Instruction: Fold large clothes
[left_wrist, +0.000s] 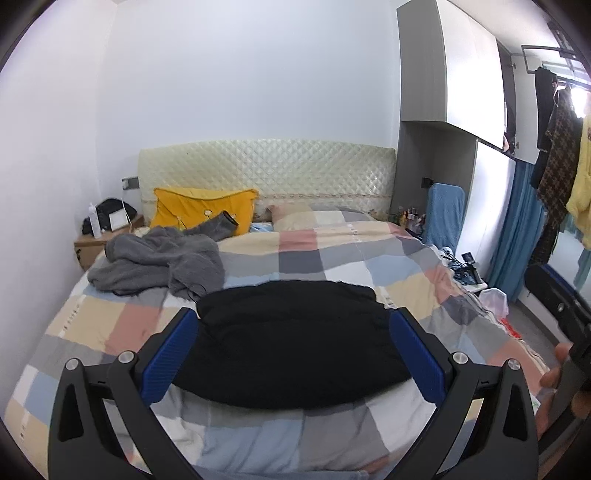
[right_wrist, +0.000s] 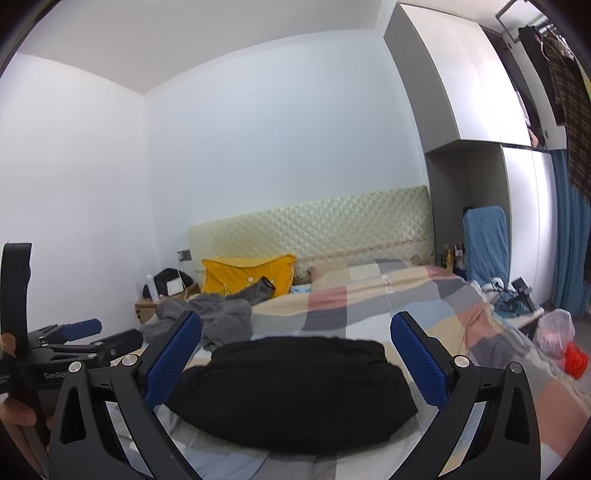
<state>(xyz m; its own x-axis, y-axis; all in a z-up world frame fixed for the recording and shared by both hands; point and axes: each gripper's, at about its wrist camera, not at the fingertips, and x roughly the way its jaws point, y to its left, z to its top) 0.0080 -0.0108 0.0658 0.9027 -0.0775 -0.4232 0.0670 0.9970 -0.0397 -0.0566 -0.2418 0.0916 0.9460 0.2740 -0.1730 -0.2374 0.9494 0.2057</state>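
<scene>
Black garment (left_wrist: 291, 343), folded into a compact bundle, lies on the checked duvet (left_wrist: 314, 254) near the bed's foot. Left claw (left_wrist: 293, 354) spread wide, holding nothing, above it. Right claw (right_wrist: 295, 360) likewise released, empty. Grey garment (left_wrist: 159, 262) sits crumpled beyond the black bundle, toward the yellow pillow (left_wrist: 205, 212). Risk: reaching across for the grey piece could drag or topple the black fold; soft duvet may bunch underneath.

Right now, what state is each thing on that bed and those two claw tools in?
Black garment: folded, lying on the bed.
Grey garment: crumpled, unfolded.
Yellow pillow: leaning against the headboard.
Left gripper: fingers open, empty.
Right gripper: fingers open, empty.
</scene>
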